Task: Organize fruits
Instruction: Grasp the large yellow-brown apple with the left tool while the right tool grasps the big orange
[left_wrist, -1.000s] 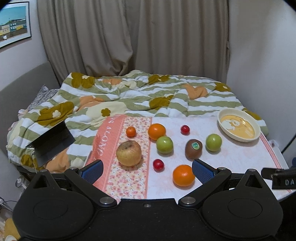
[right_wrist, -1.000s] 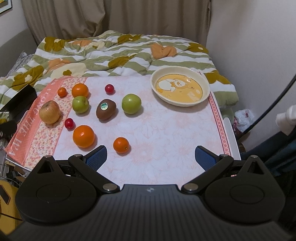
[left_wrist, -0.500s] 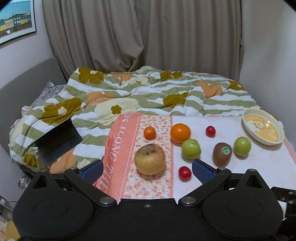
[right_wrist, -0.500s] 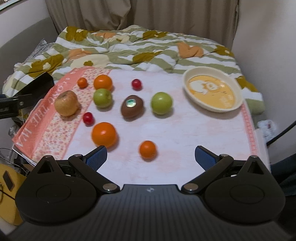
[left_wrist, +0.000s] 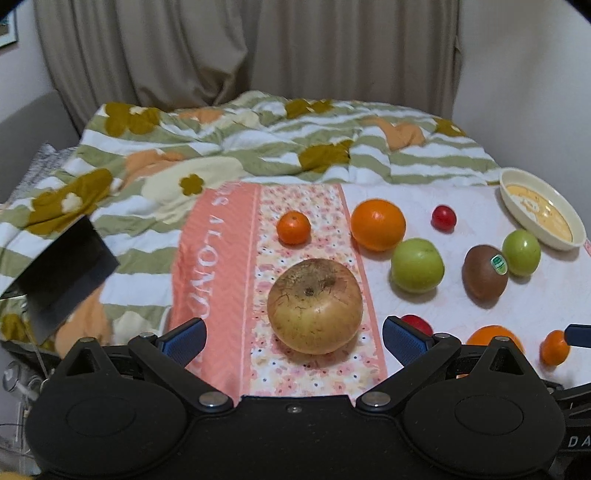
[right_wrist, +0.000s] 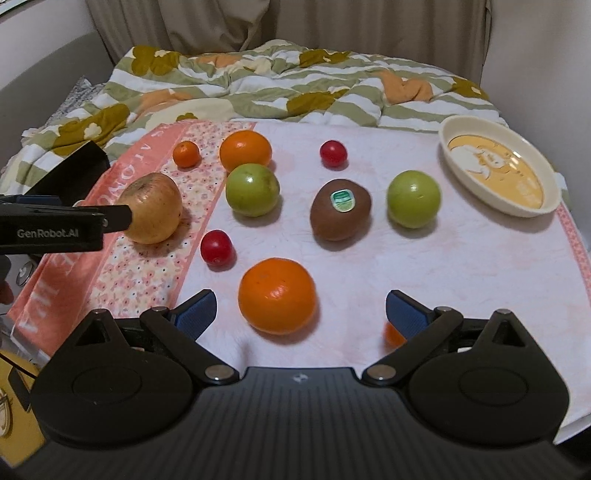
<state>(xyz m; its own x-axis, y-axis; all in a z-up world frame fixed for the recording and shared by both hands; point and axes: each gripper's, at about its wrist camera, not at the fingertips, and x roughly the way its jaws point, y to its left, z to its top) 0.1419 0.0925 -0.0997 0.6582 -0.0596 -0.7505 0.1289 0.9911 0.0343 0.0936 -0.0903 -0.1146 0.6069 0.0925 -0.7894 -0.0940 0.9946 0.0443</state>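
Observation:
Fruits lie spread on a pink floral cloth (right_wrist: 461, 266). My left gripper (left_wrist: 293, 338) is open, with a brown apple (left_wrist: 314, 305) just ahead between its fingers, not touched. The apple also shows in the right wrist view (right_wrist: 153, 208). My right gripper (right_wrist: 301, 314) is open, with a large orange (right_wrist: 277, 295) between its fingers. Ahead lie a kiwi (right_wrist: 340, 208), two green apples (right_wrist: 252, 189) (right_wrist: 413, 198), two red cherry tomatoes (right_wrist: 217, 247) (right_wrist: 333, 153), another orange (right_wrist: 245, 151) and a small tangerine (right_wrist: 185, 153). A cream dish (right_wrist: 498, 170) sits far right, empty.
A striped flowered duvet (left_wrist: 258, 140) covers the bed behind the cloth. A dark laptop-like object (left_wrist: 62, 269) lies at the left. Another small tangerine (left_wrist: 554, 347) sits near the front edge. Curtains and walls close the back and right.
Both grippers moved forward and left. The left now frames the brown apple; the right now frames the large orange. Both stayed open.

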